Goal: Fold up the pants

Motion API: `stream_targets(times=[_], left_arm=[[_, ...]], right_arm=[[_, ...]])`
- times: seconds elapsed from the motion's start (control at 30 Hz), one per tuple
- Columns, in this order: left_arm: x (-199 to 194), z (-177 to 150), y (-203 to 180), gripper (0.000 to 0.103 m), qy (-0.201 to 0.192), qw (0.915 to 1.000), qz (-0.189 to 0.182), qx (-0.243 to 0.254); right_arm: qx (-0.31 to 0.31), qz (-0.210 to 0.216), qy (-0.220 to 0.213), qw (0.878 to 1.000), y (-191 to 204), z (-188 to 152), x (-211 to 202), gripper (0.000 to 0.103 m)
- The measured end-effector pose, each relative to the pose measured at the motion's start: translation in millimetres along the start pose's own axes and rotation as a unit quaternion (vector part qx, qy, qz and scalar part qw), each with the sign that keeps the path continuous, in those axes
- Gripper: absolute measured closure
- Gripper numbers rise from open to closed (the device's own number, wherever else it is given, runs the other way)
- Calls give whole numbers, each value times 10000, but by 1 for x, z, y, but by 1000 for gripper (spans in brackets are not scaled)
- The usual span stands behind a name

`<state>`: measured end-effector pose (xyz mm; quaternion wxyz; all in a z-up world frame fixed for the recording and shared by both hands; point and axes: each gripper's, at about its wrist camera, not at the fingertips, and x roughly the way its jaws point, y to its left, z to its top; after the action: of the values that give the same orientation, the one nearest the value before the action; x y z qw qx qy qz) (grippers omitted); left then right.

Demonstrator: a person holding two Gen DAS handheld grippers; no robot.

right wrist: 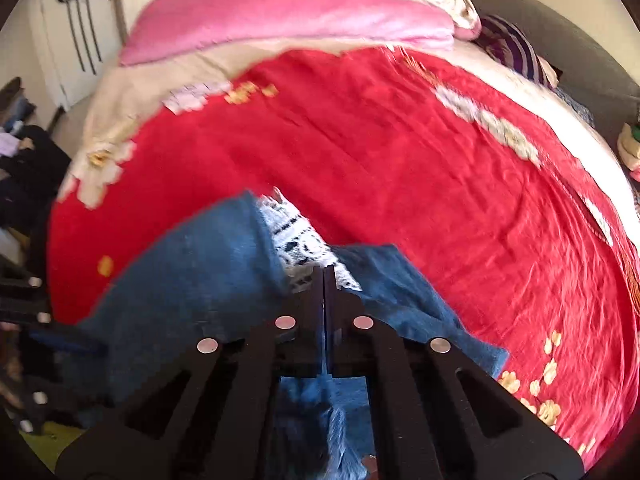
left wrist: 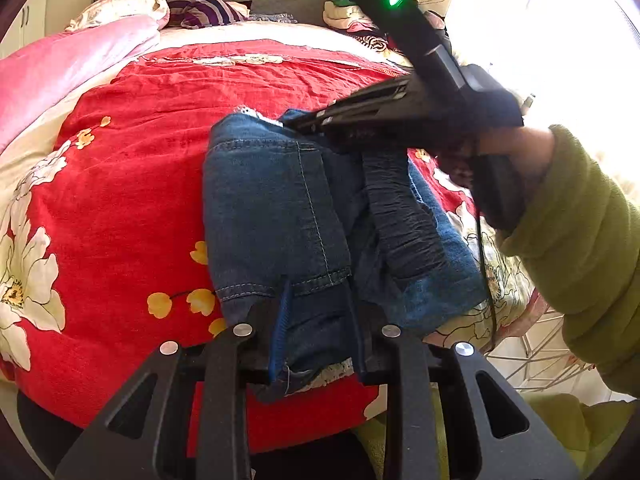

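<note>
- Left gripper (left wrist: 316, 316): jaws clamped on the near hem of the jeans (left wrist: 280, 208), which lie part-folded at the near edge of the bed (left wrist: 140, 208).
- Right gripper (right wrist: 324, 280): jaws clenched, pinching the far denim edge beside white lace trim (right wrist: 296, 232), as far as blur allows.
- Step, as judged: second fold. Next move: carry both held ends together.
- Left view alone shows the person's green sleeve (left wrist: 580, 220); right view alone shows the door (right wrist: 80, 40).

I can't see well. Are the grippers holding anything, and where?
Both hold the jeans: left gripper on the near edge, right gripper shut on the far edge by the lace.
</note>
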<state>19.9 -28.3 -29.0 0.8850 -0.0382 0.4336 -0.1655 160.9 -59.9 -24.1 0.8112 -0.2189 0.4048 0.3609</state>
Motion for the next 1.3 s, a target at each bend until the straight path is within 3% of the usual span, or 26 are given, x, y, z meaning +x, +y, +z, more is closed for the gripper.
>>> stream_targets(times=[0.17, 0.2, 0.27, 0.33, 0.87, 1.0, 1.3], left_arm=[[0, 0, 1, 79, 11, 10000, -40, -30], [0, 0, 1, 79, 13, 10000, -42, -32], [0, 0, 1, 79, 10, 10000, -48, -45], [0, 0, 1, 77, 9, 10000, -47, -48], [-2, -2, 0, 74, 25, 10000, -21, -47], [-9, -2, -5, 53, -43, 9999, -98, -29], [-37, 5, -2, 39, -419, 9990, 42, -116]], right_arm=[[287, 114, -189, 9993, -7, -4, -10, 102], [322, 118, -217, 9992, -8, -4, -13, 99], [417, 104, -343, 9985, -10, -7, -24, 78], [518, 112, -478, 9974, -13, -10, -35, 70], [1116, 68, -1180, 9867, -12, -63, -103, 32], [1156, -21, -1287, 9849, -5, -74, -115, 24], [1428, -387, -1422, 9787, -15, -91, -135, 14]])
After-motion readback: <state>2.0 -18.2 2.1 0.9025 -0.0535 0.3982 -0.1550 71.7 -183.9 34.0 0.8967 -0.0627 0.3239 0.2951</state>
